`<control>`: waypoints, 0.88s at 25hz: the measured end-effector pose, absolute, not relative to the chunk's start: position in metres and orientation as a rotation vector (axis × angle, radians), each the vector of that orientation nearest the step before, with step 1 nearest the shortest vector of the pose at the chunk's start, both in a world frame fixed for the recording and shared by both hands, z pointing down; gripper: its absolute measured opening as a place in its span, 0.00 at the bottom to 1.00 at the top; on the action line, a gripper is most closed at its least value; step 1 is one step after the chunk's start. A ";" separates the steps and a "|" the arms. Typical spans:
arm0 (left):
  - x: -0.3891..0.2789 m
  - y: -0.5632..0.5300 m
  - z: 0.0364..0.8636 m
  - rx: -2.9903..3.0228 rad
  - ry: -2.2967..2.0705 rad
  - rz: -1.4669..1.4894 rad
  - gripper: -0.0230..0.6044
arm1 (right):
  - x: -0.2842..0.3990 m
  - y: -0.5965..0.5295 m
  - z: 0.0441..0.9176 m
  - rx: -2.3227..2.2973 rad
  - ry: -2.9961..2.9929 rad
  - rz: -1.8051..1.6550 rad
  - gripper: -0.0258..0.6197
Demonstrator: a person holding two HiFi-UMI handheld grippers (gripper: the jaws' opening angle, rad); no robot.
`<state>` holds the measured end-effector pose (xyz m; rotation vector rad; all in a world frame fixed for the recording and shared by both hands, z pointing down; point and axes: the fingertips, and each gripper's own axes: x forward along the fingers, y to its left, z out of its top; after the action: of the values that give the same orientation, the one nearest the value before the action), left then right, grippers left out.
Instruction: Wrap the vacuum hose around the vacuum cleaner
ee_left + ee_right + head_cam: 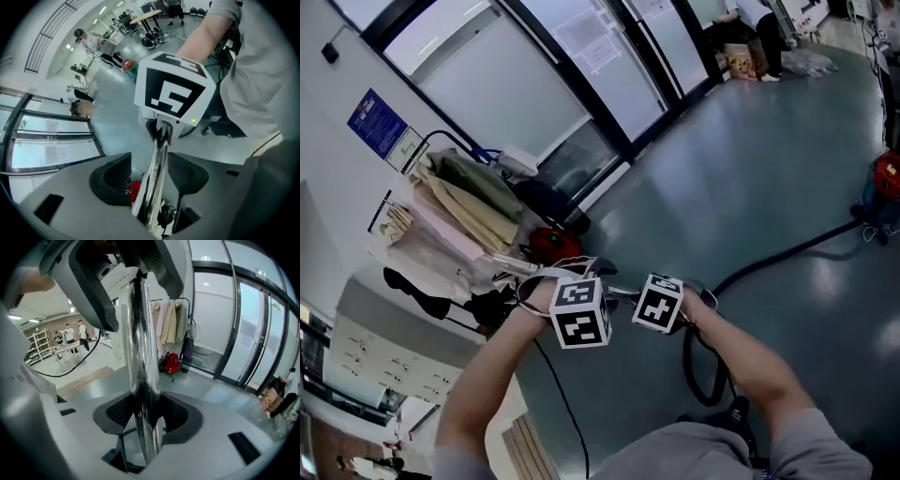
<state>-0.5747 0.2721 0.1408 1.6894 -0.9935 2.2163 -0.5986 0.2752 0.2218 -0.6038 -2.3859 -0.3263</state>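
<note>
I hold the vacuum's chrome tube (622,292) between both grippers at waist height. My right gripper (147,416) is shut on the chrome tube (140,357), with both pads pressed to it. In the left gripper view the chrome tube (157,178) runs between the jaws of my left gripper (150,173), with a gap at the left pad. The right gripper's marker cube (171,91) sits just beyond. The black hose (787,251) loops on the floor by my right arm and trails right to the red and blue vacuum cleaner (886,180).
A coat rack (469,202) with hanging clothes and a red bag (548,244) stand by the glass wall ahead on the left. A thin black cable (562,394) crosses the floor under my left arm. People stand far off (70,336).
</note>
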 end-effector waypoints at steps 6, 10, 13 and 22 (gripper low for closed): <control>-0.594 0.283 0.167 1.585 -0.862 2.249 0.41 | -0.601 0.272 0.228 -0.599 -2.348 -0.358 0.31; -0.607 0.295 0.181 1.518 -0.794 2.275 0.41 | -0.604 0.274 0.227 -0.603 -2.361 -0.390 0.31; -0.609 0.300 0.195 1.505 -0.773 2.270 0.41 | -0.600 0.276 0.230 -0.609 -2.363 -0.411 0.31; -0.647 0.318 0.236 1.591 -0.756 2.235 0.40 | -0.620 0.286 0.249 -0.533 -2.272 -0.486 0.31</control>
<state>-0.6474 0.3182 0.2359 1.5909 -0.7560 2.2353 -0.6200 0.2860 0.2495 -0.5326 -2.2718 -0.4860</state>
